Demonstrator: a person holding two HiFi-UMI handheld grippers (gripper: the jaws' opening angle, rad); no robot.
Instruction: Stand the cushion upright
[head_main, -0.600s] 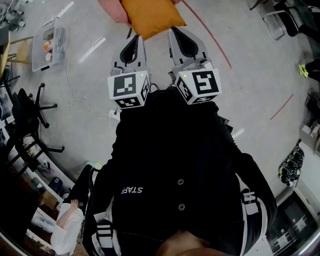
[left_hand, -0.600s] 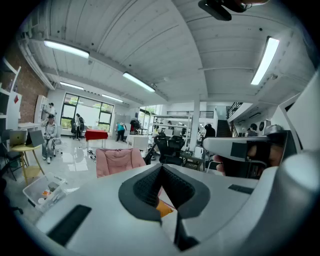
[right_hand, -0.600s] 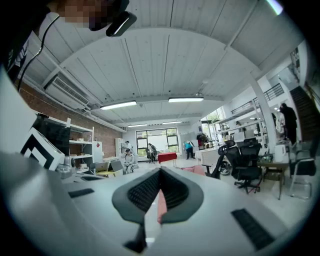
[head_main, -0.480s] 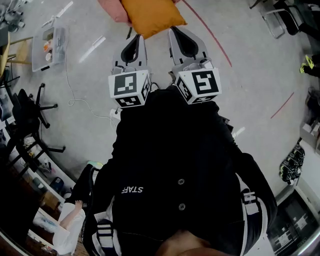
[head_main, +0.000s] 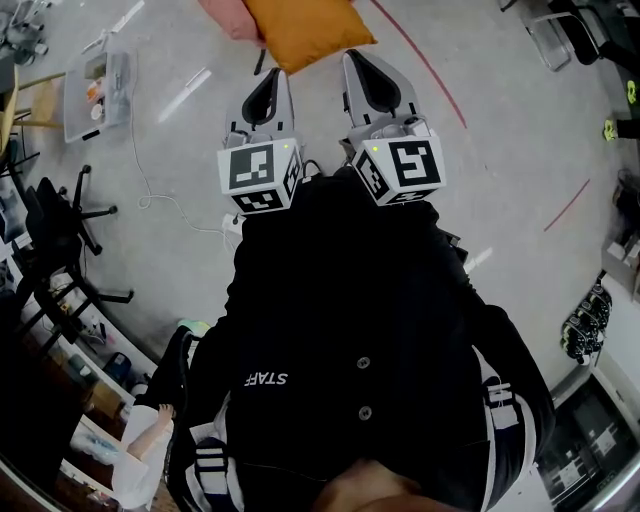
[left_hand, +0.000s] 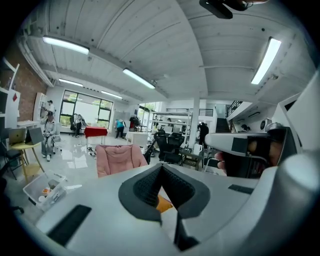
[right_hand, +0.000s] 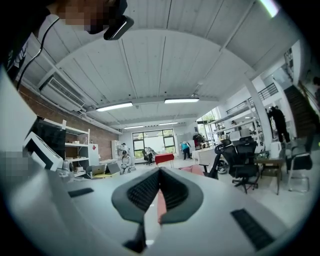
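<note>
Cushion (head_main: 300, 30): orange, plump, square fabric. L gripper (head_main: 271, 80), R gripper (head_main: 360, 62) jaws closed, empty.

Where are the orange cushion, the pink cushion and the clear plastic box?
orange cushion (head_main: 305, 30), head view, middle of its face
pink cushion (head_main: 228, 16), head view, its visible corner
clear plastic box (head_main: 118, 95), head view, bare right side

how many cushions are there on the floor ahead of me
2. The orange cushion lies on the floor at the head view's top centre. The pink cushion is just left of it, partly hidden behind it. Others may lie beyond the frame.
</note>
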